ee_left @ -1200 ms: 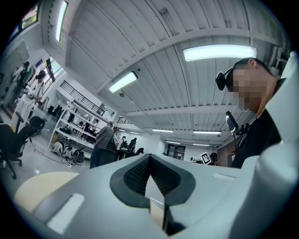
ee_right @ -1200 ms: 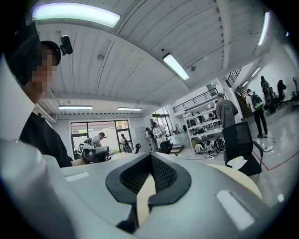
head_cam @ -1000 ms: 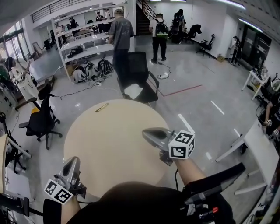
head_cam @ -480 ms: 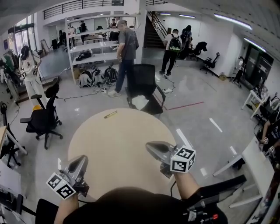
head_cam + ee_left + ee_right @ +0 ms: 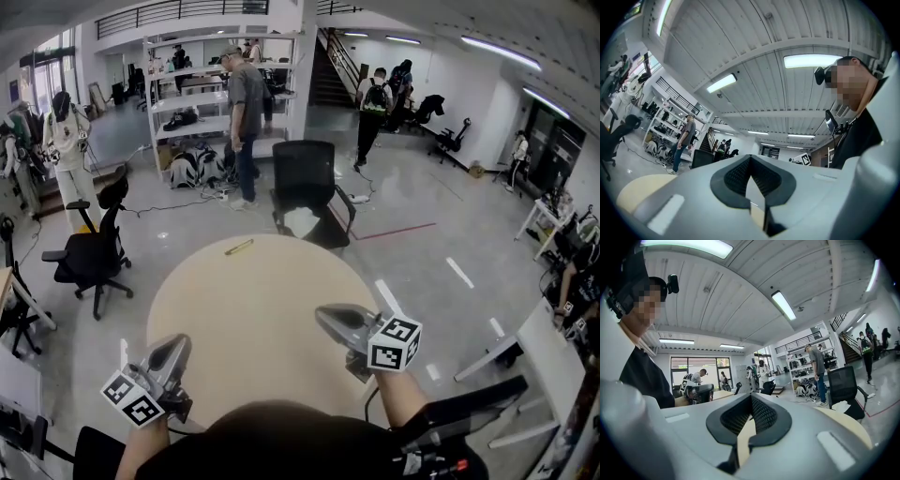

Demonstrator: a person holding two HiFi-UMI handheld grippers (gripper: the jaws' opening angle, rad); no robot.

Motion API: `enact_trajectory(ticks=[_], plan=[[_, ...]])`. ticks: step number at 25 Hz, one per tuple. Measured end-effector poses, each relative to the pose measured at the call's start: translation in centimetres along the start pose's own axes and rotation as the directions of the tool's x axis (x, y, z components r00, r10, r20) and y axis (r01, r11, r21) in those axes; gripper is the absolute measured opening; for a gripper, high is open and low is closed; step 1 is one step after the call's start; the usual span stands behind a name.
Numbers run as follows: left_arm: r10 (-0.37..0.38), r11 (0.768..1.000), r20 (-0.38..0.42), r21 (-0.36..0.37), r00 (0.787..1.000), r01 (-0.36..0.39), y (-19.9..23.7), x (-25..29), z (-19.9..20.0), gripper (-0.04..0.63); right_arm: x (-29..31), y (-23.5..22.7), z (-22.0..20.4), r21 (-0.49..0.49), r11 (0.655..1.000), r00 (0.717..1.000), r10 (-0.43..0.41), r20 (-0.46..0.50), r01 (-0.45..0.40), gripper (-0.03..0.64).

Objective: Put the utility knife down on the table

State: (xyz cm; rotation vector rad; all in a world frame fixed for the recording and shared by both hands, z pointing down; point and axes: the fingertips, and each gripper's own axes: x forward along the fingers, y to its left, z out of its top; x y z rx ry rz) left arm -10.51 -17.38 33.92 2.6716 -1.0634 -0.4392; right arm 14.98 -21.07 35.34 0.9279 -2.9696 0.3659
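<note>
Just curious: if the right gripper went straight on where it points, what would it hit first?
Over the table its way looks free; the right gripper points level, clear of the utility knife. Beyond, perhaps the black office chair.

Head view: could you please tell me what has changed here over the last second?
The man in grey behind the black chair walked leftward along the shelves. The left claw and right claw stayed shut and empty; the utility knife stayed at the far edge of the table.

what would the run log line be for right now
left tongs: shut, empty | right tongs: shut, empty | utility knife: lying on table, near far edge
</note>
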Motion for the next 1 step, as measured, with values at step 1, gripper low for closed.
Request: enact_trajectory(ticks=[1], plan=[[-0.001, 1.000, -0.001, -0.001, 1.000, 0.001, -0.03, 0.09, -0.14, -0.003, 0.02, -0.09, 0.02, -0.001, 1.000, 1.000, 0.002, 0.001, -0.002, 0.012]])
